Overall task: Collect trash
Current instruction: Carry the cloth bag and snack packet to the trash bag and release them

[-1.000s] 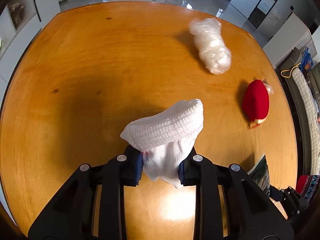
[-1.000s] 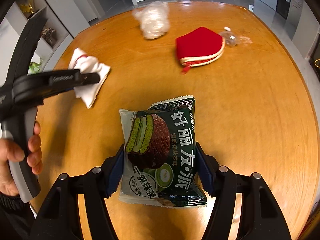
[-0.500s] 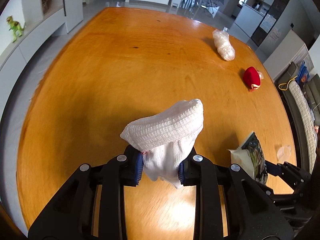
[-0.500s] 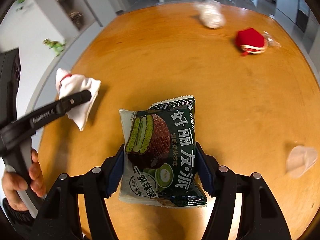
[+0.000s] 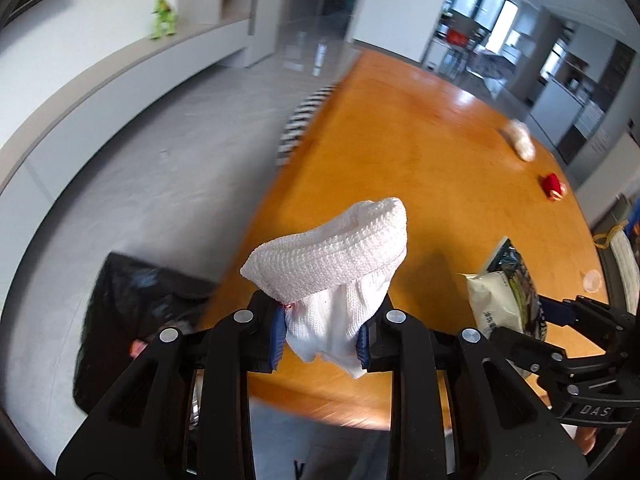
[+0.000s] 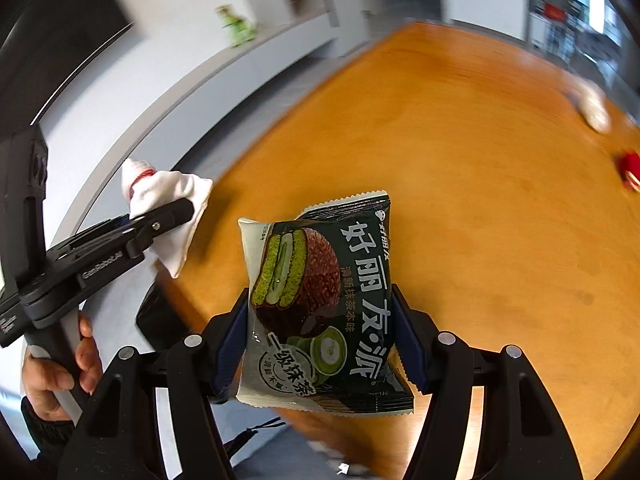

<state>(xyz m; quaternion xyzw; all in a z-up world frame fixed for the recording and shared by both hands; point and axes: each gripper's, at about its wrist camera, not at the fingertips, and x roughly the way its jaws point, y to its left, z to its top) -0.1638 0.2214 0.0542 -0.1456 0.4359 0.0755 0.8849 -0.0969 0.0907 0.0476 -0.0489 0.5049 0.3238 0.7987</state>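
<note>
My left gripper [image 5: 320, 342] is shut on a crumpled white cloth [image 5: 332, 260] and hangs over the near left edge of the orange table [image 5: 420, 152]. In the right wrist view the same cloth [image 6: 168, 204] shows at the left, clamped in the left gripper [image 6: 160, 220] that a hand [image 6: 56, 376] holds. My right gripper [image 6: 320, 344] is shut on a dark green snack packet [image 6: 320, 300] above the table edge; that packet [image 5: 504, 292] also shows at the right of the left wrist view. On the floor beside the table lies a black trash bag [image 5: 132, 312].
Far across the table lie a clear plastic bag [image 5: 520, 140], a red pouch [image 5: 552, 186] and a small clear cup [image 5: 592, 280]. A striped chair back [image 5: 304, 120] stands at the table's left edge. Grey floor [image 5: 160, 160] spreads to the left, with a green toy [image 5: 162, 12] on a ledge.
Both grippers have swung back and left from over the middle of the table to its near edge, each keeping its grip. The floor and the black bag have come into view.
</note>
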